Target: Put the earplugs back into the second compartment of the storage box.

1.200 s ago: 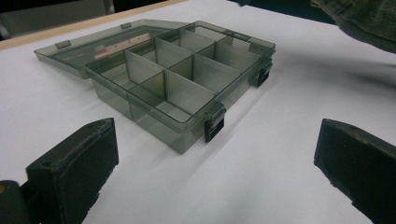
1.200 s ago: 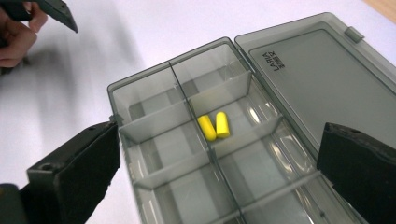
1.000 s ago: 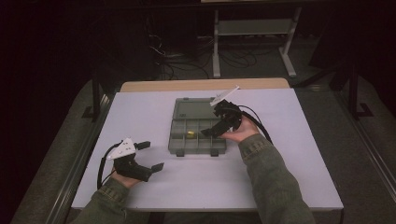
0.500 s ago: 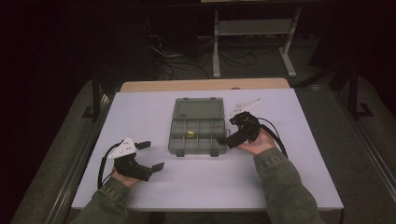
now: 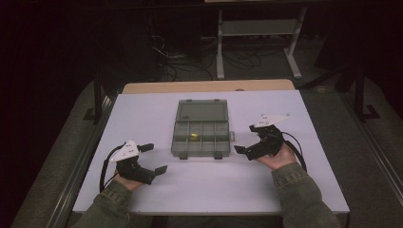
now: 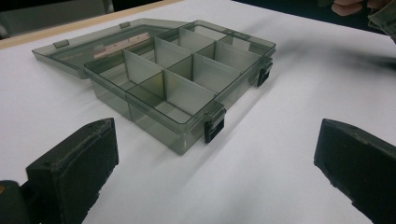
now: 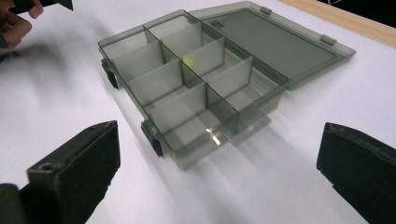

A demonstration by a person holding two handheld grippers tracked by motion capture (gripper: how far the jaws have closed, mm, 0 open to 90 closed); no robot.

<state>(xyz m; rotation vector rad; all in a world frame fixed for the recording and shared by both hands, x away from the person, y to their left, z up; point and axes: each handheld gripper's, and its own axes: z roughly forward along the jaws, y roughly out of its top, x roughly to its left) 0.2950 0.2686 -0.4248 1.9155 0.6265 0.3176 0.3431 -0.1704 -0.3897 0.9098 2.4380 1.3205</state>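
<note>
While the clear compartment box (image 5: 202, 134) is lying open at the centre of the frame on the tabletop (image 5: 142, 118), I am resting both tongs beside it, empty. The left tongs (image 5: 154, 158) at lower left and the right tongs (image 5: 243, 144) at right are gaping apart. A small yellow piece (image 5: 194, 137) is sitting in a middle compartment; next I judge I am reaching for the lid (image 5: 201, 111).

Dim surroundings, bright tabletop, motion-blurred right gripper view.

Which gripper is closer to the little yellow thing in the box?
The right gripper is nearer. It sits just off the box's right front corner, open. The left gripper rests farther away, toward the table's front left. The yellow piece lies in a middle compartment.
</note>
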